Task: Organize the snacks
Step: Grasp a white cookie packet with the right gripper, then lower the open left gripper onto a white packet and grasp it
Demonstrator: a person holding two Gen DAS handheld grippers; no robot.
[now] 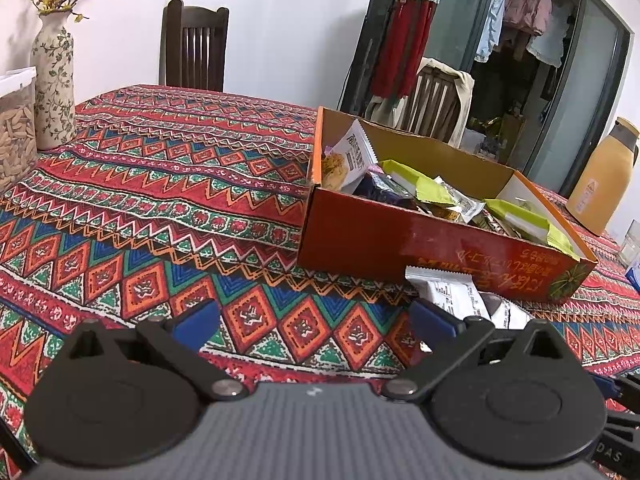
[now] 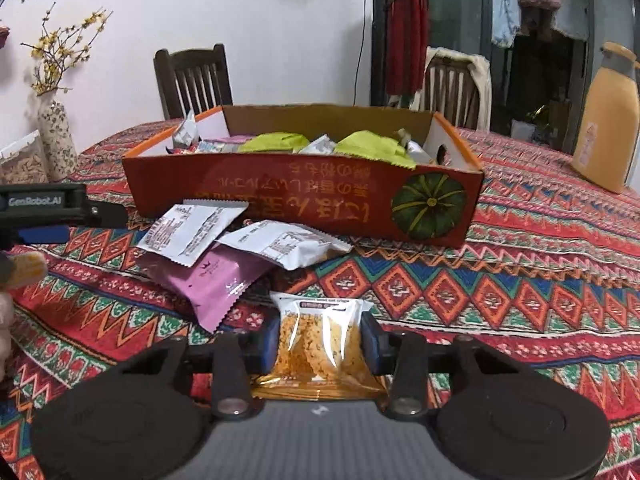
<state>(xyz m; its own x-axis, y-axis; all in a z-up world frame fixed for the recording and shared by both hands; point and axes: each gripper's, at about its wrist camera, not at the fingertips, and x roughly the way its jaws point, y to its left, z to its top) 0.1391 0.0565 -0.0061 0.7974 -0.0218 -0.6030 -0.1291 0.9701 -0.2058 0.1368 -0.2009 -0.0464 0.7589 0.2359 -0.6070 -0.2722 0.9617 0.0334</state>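
A clear snack packet (image 2: 316, 320) with orange crisps inside sits between the blue pads of my right gripper (image 2: 320, 344), which is shut on it just above the tablecloth. Ahead lies a loose pile: two white packets (image 2: 192, 232) (image 2: 284, 246) and a pink packet (image 2: 212, 280). Behind them stands the red cardboard box (image 2: 280, 196) holding several green, white and purple snacks. My left gripper (image 1: 314, 320) is open with nothing between its fingers, left of the box (image 1: 400, 248). A white packet (image 1: 448, 292) lies by its right finger.
A floral vase (image 1: 54, 88) and a jar of seeds (image 1: 16, 140) stand at the table's far left. A yellow flask (image 2: 608, 128) stands far right. Two chairs (image 2: 192, 76) (image 2: 452, 84) sit behind the table. A hand (image 2: 4, 312) shows at the left edge.
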